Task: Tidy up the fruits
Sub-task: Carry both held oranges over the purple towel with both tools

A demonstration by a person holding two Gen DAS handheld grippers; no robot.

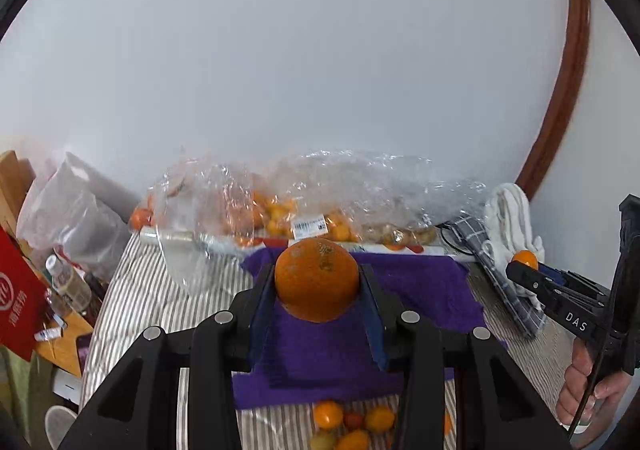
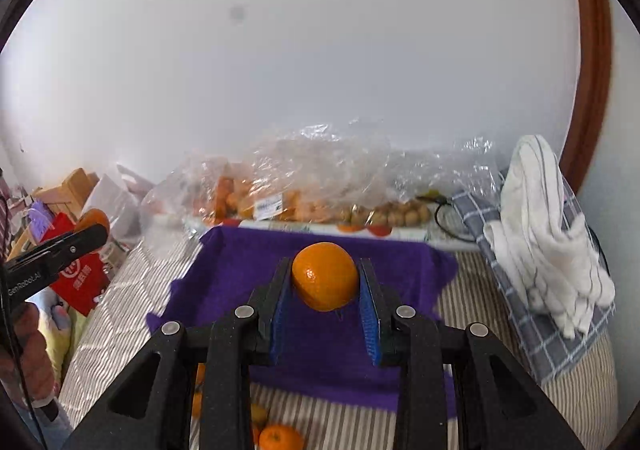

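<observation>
My left gripper (image 1: 317,282) clamps a large speckled orange (image 1: 316,279) above the purple cloth (image 1: 420,282). My right gripper (image 2: 325,277), narrower, pinches a smaller mandarin (image 2: 325,276) over that cloth too. Loose fruits (image 1: 348,424) lie below.

Fuzzy purple cloth (image 2: 320,350), crinkly glossy bags (image 2: 320,166)

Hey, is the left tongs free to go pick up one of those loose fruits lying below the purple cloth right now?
Probably not yet. The left tongs are already shut on a large orange, so the loose fruits on the striped sheet look unobstructed, but the orange must be set down first.
</observation>
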